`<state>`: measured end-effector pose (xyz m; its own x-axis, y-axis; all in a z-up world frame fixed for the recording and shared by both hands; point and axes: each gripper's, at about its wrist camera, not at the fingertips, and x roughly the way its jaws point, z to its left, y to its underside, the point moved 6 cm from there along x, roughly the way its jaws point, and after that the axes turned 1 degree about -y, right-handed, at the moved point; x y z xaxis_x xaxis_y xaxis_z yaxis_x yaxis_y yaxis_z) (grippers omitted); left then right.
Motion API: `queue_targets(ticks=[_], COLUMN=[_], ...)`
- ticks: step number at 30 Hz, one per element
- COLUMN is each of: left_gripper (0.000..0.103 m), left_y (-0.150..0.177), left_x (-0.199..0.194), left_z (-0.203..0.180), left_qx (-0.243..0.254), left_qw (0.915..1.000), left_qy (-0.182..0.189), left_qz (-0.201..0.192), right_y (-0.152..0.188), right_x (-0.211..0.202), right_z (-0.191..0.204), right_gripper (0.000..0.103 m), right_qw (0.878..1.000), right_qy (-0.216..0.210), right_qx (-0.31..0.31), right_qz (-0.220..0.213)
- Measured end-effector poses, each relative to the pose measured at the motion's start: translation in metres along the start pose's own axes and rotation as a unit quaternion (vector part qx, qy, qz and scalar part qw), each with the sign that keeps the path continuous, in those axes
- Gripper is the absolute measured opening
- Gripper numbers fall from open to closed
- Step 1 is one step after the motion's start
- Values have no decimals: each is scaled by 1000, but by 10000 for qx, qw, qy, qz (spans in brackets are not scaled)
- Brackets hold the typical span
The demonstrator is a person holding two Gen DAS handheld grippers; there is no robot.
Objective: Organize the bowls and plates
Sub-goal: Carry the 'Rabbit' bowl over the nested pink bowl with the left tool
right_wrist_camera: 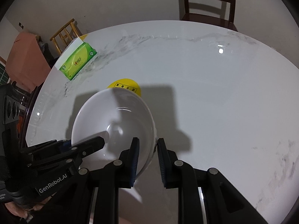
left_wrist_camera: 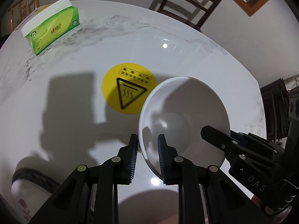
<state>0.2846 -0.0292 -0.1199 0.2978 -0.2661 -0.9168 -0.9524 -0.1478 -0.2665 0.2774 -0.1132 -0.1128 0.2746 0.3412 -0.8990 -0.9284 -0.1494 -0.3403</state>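
A plain white bowl [left_wrist_camera: 185,112] hangs tilted above the marble table [left_wrist_camera: 74,123], carried between both grippers. My left gripper [left_wrist_camera: 147,140] is shut on its near left rim, with the bowl wall between the blue pads. My right gripper [right_wrist_camera: 148,143] is shut on the opposite rim, one finger inside the bowl [right_wrist_camera: 114,119] and one outside. Each gripper shows in the other's view: the right gripper [left_wrist_camera: 214,136] reaches in over the rim, and so does the left gripper [right_wrist_camera: 101,141]. A plate [left_wrist_camera: 28,186] with a dark rim and a pink flower lies at the lower left.
A round yellow warning sticker [left_wrist_camera: 129,87] lies on the table under the bowl. A green tissue pack [left_wrist_camera: 54,28] stands at the far left. Dark wooden chairs [left_wrist_camera: 188,1] stand beyond the far edge, and a bamboo chair [right_wrist_camera: 65,33] stands behind the tissues.
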Motion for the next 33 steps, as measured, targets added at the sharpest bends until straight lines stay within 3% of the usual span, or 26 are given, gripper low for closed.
queue_targets(ticks=[14,33], left_gripper=[18,17], left_y=[36,89], left_x=[-39,-85], left_z=[-31,-43], left_qx=[324,518], left_qw=[9994,9977], left_qy=[19,179], left_qz=[-133,-394], right_y=[39,90], right_x=[-47,-99], right_z=[8,26], right_gripper=[20,20], right_qw=[9998,9982], right_qy=[79,175], right_qx=[24,3], right_qz=[-190,-577])
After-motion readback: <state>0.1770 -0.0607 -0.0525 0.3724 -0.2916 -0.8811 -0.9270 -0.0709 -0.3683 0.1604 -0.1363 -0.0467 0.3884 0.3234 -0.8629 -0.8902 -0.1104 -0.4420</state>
